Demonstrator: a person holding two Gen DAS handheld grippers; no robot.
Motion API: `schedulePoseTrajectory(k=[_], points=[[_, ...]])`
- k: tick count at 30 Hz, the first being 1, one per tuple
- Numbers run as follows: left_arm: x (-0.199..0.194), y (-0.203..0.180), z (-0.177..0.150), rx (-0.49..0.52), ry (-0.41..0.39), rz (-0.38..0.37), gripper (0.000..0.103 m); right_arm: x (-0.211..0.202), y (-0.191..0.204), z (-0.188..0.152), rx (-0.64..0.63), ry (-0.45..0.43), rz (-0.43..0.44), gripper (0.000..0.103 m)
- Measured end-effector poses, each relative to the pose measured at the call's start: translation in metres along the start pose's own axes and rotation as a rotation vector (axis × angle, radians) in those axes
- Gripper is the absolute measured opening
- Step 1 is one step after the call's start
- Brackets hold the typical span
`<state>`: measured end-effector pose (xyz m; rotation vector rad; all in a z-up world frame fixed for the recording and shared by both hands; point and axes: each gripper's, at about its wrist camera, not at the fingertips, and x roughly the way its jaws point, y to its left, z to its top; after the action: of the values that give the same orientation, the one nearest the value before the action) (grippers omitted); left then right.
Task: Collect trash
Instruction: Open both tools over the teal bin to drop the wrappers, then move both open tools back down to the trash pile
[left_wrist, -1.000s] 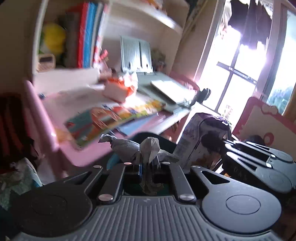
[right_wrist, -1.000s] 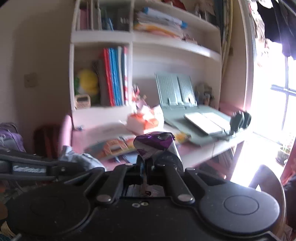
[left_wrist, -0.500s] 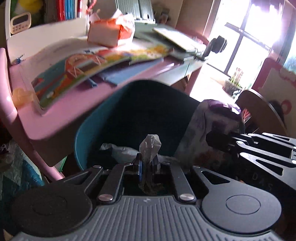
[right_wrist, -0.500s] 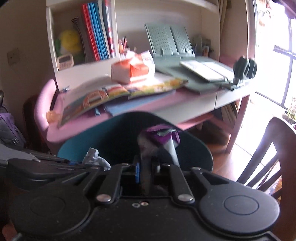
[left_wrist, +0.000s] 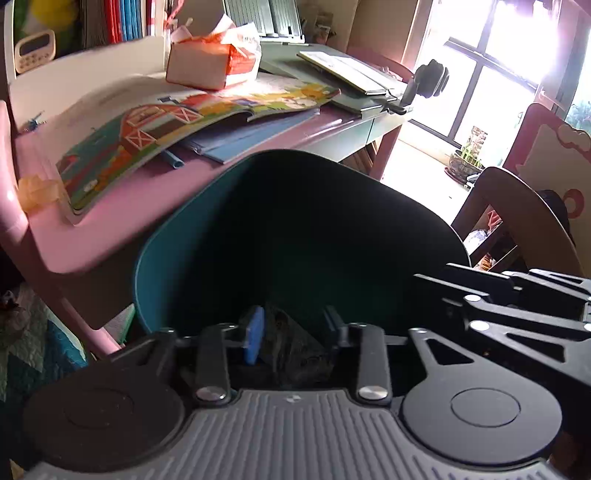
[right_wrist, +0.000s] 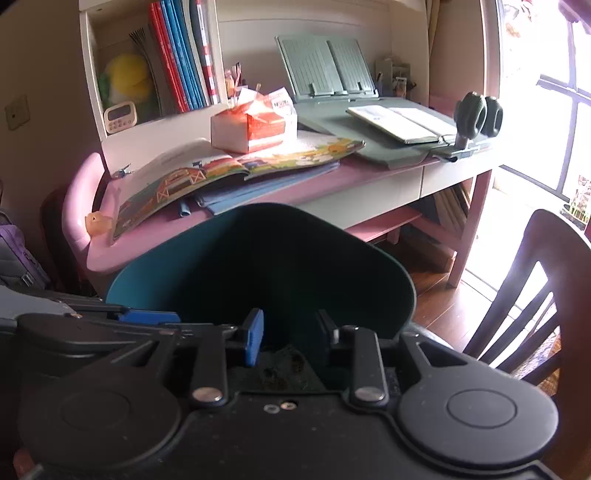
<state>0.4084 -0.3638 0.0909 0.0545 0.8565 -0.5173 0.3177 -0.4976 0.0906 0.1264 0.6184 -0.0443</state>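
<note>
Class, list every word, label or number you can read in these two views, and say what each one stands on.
None can be read for certain.
Orange and white tissue pack: red print on its flap, too blurred.
White digital timer: display unreadable.
Open picture book: pictures only, no legible words.

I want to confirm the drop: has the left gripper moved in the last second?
Yes. The left gripper came down and forward over the teal bin; the pink desk now sits higher in its view. Its jaws opened and the tissue is gone.
</note>
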Motion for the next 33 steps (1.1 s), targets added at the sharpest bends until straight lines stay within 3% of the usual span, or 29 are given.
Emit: schedulePoseTrajectory(k=[2,7,11,13,19,33], points=[[-0.006,0.0,-0.001,0.004,-0.015,0.002,0.048,-0.006,0.0,0.0,0.0,-0.006,-0.005,0.031],[-0.029,0.004,-0.007,-0.006,-0.046,0.005,0.05,-0.025,0.003,-0.002,-0.001,-0.022,0.002,0.032],[-0.056,0.011,-0.015,-0.026,-0.08,0.016,0.07,-0.044,0.012,-0.005,-0.015,-0.036,0.016,0.034],[-0.07,0.015,-0.02,-0.032,-0.102,0.029,0.074,-0.055,0.019,-0.008,-0.024,-0.048,0.02,0.036],[-0.115,0.033,-0.04,-0.056,-0.151,0.051,0.078,-0.088,0.043,-0.017,-0.057,-0.083,0.074,0.046],[-0.198,0.09,-0.11,-0.068,-0.233,0.153,0.084,-0.127,0.126,-0.049,-0.129,-0.102,0.228,0.053]])
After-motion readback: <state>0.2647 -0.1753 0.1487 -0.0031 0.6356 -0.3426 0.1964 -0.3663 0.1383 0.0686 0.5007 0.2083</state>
